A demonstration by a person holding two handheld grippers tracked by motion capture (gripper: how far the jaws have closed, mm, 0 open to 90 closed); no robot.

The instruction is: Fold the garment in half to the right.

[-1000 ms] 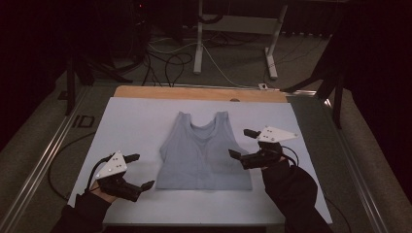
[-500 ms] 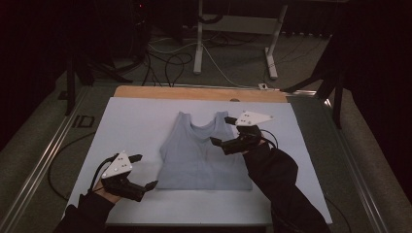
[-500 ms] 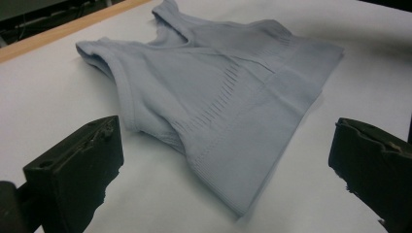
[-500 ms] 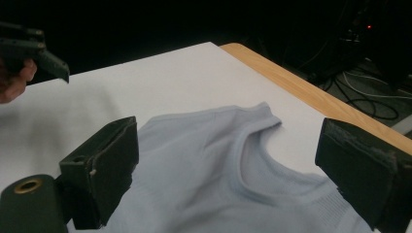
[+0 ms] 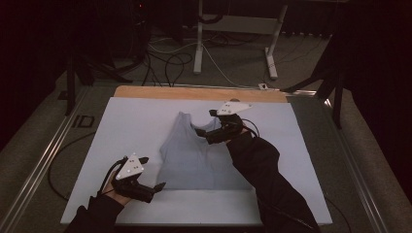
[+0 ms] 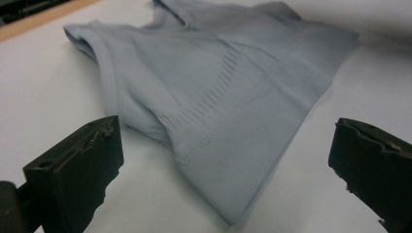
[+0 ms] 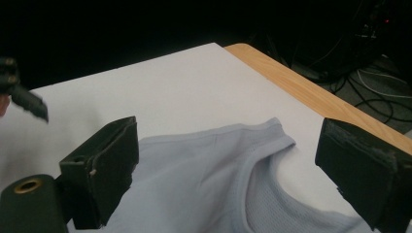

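Grey tank top [image 5: 194,155] lies flat; we hold right gripper [image 5: 204,127] agape over its neckline, left gripper [image 5: 156,189] agape facing hem corner, likely to fold.

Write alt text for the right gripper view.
A pale blue tank top lies flat on a white table, its shoulder strap and neckline between the right gripper's two open black jaws. A wooden table edge and floor cables lie beyond.
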